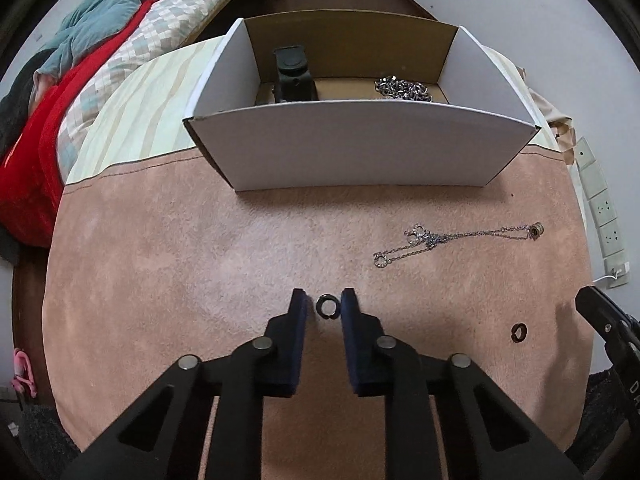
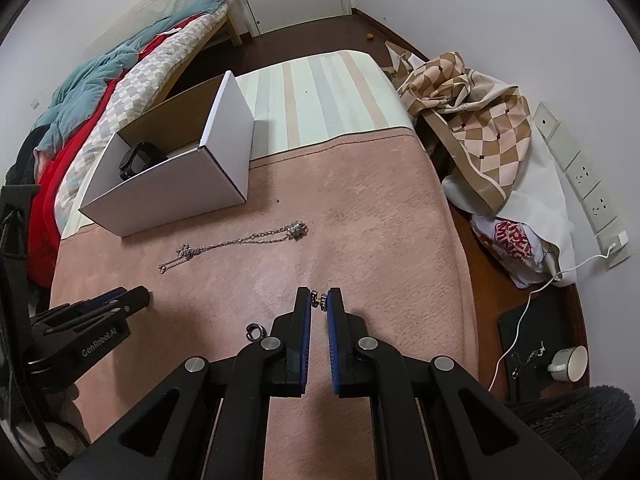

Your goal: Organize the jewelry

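My left gripper [image 1: 327, 305] sits low over the pink blanket with its jaws around a dark ring [image 1: 327, 307], close on both sides; contact is unclear. My right gripper [image 2: 319, 301] is shut on a small silver earring [image 2: 319, 301] held between its fingertips. A thin silver necklace [image 1: 452, 240] lies on the blanket right of centre, also in the right wrist view [image 2: 236, 243]. Another ring [image 1: 519, 333] lies at the right, also seen beside my right gripper [image 2: 253, 331]. The white cardboard box [image 1: 360, 152] holds a black watch [image 1: 292, 72] and a chunky chain [image 1: 402, 89].
The pink blanket [image 2: 360, 220] covers a striped mattress [image 2: 320, 92]. Bedding is piled at the left [image 1: 80, 60]. A checked cloth [image 2: 480, 120], a bag, wall sockets [image 2: 580, 176], a cable and a cup [image 2: 568, 364] are at the right.
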Tool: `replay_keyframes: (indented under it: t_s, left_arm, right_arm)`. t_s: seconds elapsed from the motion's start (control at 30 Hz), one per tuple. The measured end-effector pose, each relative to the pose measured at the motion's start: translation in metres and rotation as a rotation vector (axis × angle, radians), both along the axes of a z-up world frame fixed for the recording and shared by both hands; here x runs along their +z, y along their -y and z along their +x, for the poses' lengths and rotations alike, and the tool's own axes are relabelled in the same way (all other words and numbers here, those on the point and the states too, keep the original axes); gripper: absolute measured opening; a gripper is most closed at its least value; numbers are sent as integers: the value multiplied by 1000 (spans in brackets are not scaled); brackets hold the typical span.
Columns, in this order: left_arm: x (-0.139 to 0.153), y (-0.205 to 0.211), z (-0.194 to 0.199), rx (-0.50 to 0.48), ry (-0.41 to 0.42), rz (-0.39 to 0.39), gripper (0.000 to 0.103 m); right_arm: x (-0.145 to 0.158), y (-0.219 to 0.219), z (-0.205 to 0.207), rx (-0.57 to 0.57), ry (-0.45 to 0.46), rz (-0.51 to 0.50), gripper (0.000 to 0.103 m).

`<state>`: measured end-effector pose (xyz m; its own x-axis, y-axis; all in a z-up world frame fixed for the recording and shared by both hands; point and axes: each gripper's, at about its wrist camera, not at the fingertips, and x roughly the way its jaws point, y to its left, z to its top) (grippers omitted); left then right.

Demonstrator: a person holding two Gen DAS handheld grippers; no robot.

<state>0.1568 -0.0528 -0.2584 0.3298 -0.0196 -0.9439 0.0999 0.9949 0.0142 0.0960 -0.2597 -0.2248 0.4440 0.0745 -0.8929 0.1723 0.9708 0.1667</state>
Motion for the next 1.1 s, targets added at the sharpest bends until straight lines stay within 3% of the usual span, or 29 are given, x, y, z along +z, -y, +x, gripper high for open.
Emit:
replay_keyframes:
  t_s: [0.23, 0.4, 0.53, 0.7, 0.9, 1.1]
  left_arm:
    - [18, -3, -5, -3, 17, -30, 10]
    - [65, -7, 5, -4, 82, -100, 10]
    - [98, -16, 33, -1, 110, -166, 10]
    - [112, -24, 79, 3, 100, -200, 10]
    - [109, -24, 129, -3, 40, -227, 10]
    - [104, -28, 153, 41, -28, -242, 15]
  right_arm:
    - [10, 1, 1, -1, 15, 18, 8]
    - [34, -6, 11, 24, 59, 62, 8]
    - [57, -14, 39, 59, 98, 117, 8]
    - [77, -31, 93, 122, 115, 172, 8]
    - [71, -51, 155, 195, 28, 216, 8]
    - [46, -56, 187, 205, -114, 255, 9]
